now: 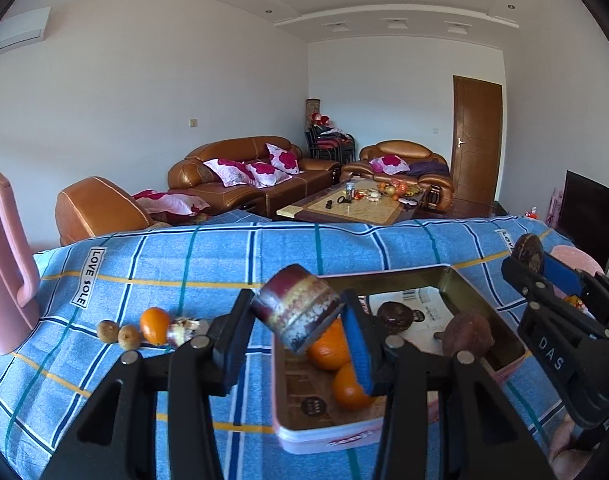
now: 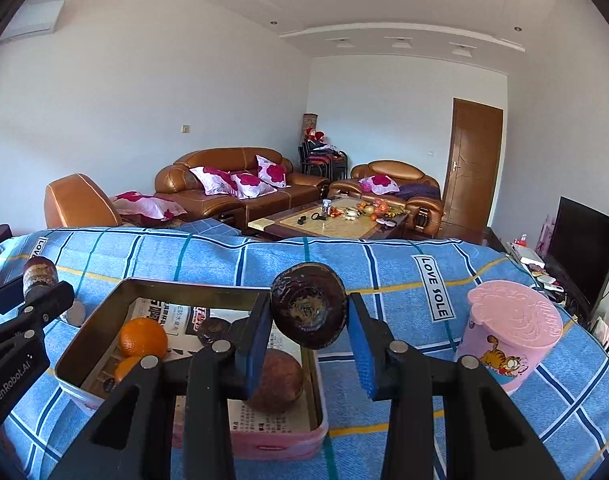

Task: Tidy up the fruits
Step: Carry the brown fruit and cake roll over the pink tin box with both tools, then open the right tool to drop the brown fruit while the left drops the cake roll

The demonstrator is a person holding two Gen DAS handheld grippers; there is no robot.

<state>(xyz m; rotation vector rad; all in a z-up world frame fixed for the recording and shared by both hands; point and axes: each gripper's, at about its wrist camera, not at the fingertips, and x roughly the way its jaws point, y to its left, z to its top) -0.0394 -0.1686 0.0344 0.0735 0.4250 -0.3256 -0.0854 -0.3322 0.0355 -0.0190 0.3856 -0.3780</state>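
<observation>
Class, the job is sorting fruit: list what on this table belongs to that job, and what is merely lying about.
Belongs to the job:
- tin tray
- oranges in the tray
- dark fruit in the right tongs
- loose orange and two small brown fruits on the cloth

Just lying about:
- pink jug
- pink cup
- small round tin in the left tongs, no fruit

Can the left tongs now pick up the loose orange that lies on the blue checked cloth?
Probably not yet. The left tongs are already shut on a dark red, worn cylinder-shaped tin. The loose orange lies uncovered on the blue checked cloth, so the path looks free once the tin is released.
</observation>
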